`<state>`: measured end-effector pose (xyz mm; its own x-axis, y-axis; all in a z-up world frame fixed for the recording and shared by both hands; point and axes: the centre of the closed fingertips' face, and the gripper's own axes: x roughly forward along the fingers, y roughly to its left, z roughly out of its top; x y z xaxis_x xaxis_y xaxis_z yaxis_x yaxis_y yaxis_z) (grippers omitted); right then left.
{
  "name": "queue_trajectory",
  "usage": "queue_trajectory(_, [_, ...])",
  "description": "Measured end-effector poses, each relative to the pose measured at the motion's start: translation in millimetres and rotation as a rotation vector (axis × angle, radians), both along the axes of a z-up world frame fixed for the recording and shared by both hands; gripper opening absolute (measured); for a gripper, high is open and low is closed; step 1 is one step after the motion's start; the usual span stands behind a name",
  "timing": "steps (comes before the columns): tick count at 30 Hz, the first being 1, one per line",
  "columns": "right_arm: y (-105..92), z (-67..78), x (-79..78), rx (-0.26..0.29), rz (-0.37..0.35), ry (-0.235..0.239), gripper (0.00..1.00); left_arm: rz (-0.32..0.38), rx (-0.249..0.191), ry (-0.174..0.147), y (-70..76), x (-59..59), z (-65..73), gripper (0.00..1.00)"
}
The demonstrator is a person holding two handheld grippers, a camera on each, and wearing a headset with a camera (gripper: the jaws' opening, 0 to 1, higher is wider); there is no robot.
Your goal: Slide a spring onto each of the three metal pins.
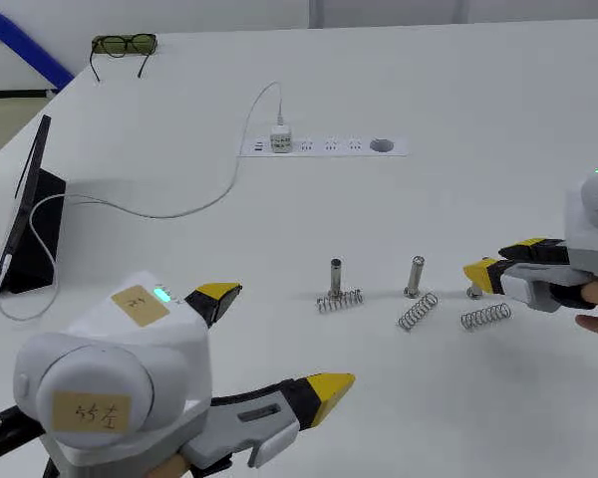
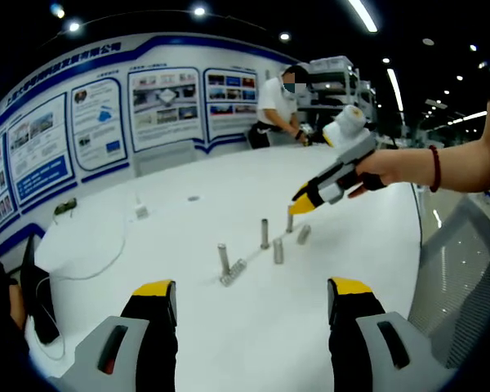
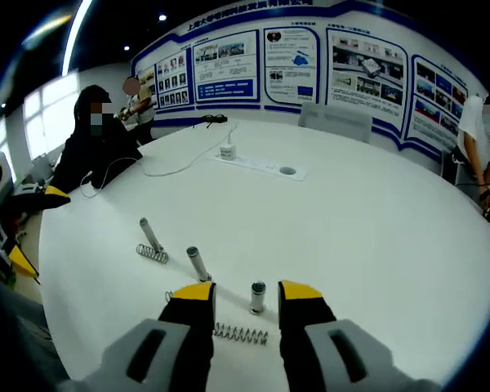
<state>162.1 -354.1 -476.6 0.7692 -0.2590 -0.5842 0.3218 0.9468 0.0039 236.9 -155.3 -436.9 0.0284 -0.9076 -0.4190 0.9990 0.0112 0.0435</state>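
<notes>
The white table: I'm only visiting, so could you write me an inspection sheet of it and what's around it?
Surface: white table, smooth.
Job's things: three upright metal pins; three springs lying loose beside them, none on a pin.
Clutter: glasses, black tablet, power strip with charger.
Claws: left claw open above the table; right claw open, jaws either side of the end pin.
Cables: white cable from charger to tablet.
Surroundings: wall posters; other people nearby.

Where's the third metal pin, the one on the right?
In the right gripper view, the third pin stands upright between the yellow tips of the right gripper, a loose spring lying just below it.
</notes>
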Motion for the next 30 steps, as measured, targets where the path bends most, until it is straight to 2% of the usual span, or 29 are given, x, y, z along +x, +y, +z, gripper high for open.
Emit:
queue_trajectory(5, [6.7, 8.8, 0.3, -0.006, 0.035, -0.06, 0.4, -0.015, 0.015, -0.006, -4.6, 3.8, -5.3, 0.75])
queue_trajectory(13, [17.5, 16.7, -3.7, -0.008, 0.087, -0.1, 0.49, -0.055, 0.039, -0.02, -12.5, 9.4, -15.0, 0.69])
queue_trajectory(20, [29.6, 21.5, -7.7, 0.004, 0.124, -0.146, 0.52, -0.1, 0.068, -0.051, -22.9, 13.6, -27.5, 0.67])
queue_trajectory(23, [31.9, 22.4, -9.7, 0.024, 0.12, -0.162, 0.52, -0.113, 0.079, -0.052, -27.3, 15.6, -33.6, 0.64])
queue_trajectory(28, [37.0, 24.4, -13.6, 0.025, 0.127, -0.173, 0.53, -0.134, 0.095, -0.055, -35.7, 19.9, -43.7, 0.58])
queue_trajectory(30, [40.1, 27.4, -14.7, 0.044, 0.128, -0.196, 0.53, -0.14, 0.101, -0.053, -39.5, 21.8, -47.7, 0.56])
